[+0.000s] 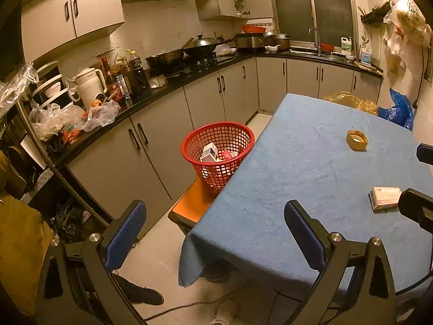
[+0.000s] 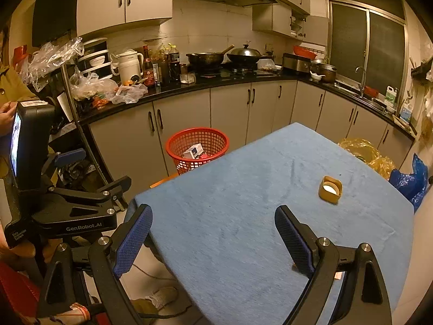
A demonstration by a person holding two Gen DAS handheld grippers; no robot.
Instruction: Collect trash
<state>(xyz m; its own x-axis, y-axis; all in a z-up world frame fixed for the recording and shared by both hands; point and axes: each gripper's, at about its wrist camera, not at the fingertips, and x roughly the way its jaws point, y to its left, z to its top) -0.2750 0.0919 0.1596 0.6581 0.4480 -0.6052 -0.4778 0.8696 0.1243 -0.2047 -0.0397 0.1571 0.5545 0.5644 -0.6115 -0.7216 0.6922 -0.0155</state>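
Observation:
A red mesh basket [image 1: 217,151] stands on an orange stool left of the blue-clothed table [image 1: 297,189]; it holds a few small boxes. On the cloth lie a squashed brown cardboard ring [image 1: 356,140] and a small pale box [image 1: 384,201]. My left gripper [image 1: 216,233] is open and empty over the table's near left corner. The right gripper's black fingers [image 1: 414,205] sit just right of the box. In the right wrist view my right gripper [image 2: 213,241] is open and empty above the cloth, with the ring [image 2: 330,189] ahead right, the basket [image 2: 197,146] beyond, and the left gripper [image 2: 94,170] at left.
An L-shaped black counter [image 1: 167,92] with grey cabinets, bottles, pans and plastic bags runs behind. Yellow bag [image 1: 349,100] and blue bag [image 1: 397,111] lie past the table's far end. A cable [image 1: 189,304] and shoes lie on the tiled floor. A metal rack [image 1: 40,135] stands left.

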